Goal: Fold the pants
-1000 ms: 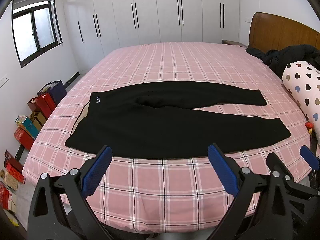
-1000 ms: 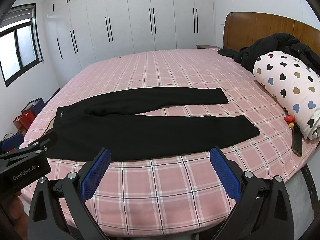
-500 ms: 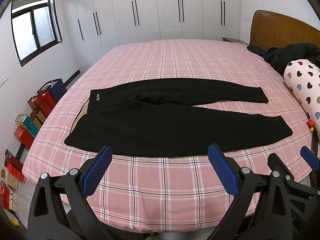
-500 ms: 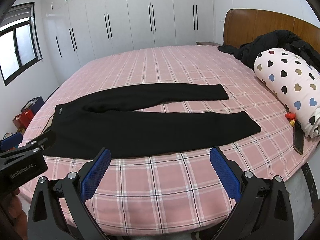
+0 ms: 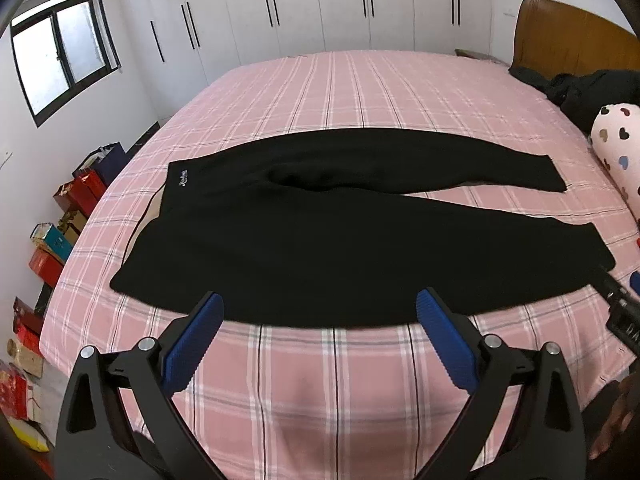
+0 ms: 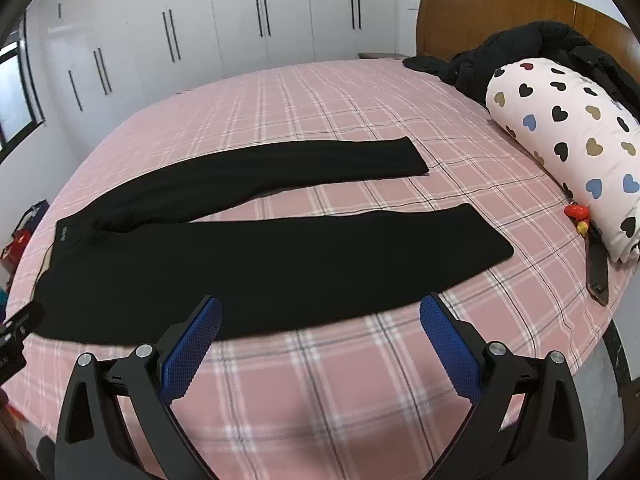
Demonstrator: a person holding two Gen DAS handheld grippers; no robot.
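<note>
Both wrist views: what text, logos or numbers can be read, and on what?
White script logo on the waistband of the black pants: too small and blurred to read.
White lettering on the other gripper's body at the right edge of the left wrist view: cut off, unreadable.
Gift boxes on the floor: any print unreadable.
Nothing else legible.

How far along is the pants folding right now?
Done: the black fabric pants lie spread flat on the pink plaid bedsheet, legs apart, waistband toward the window side. No fold is visible yet. In hand: nothing; the left tongs and right tongs are both open, just short of the near leg's edge. Left: grasping the pants and making every fold.
</note>
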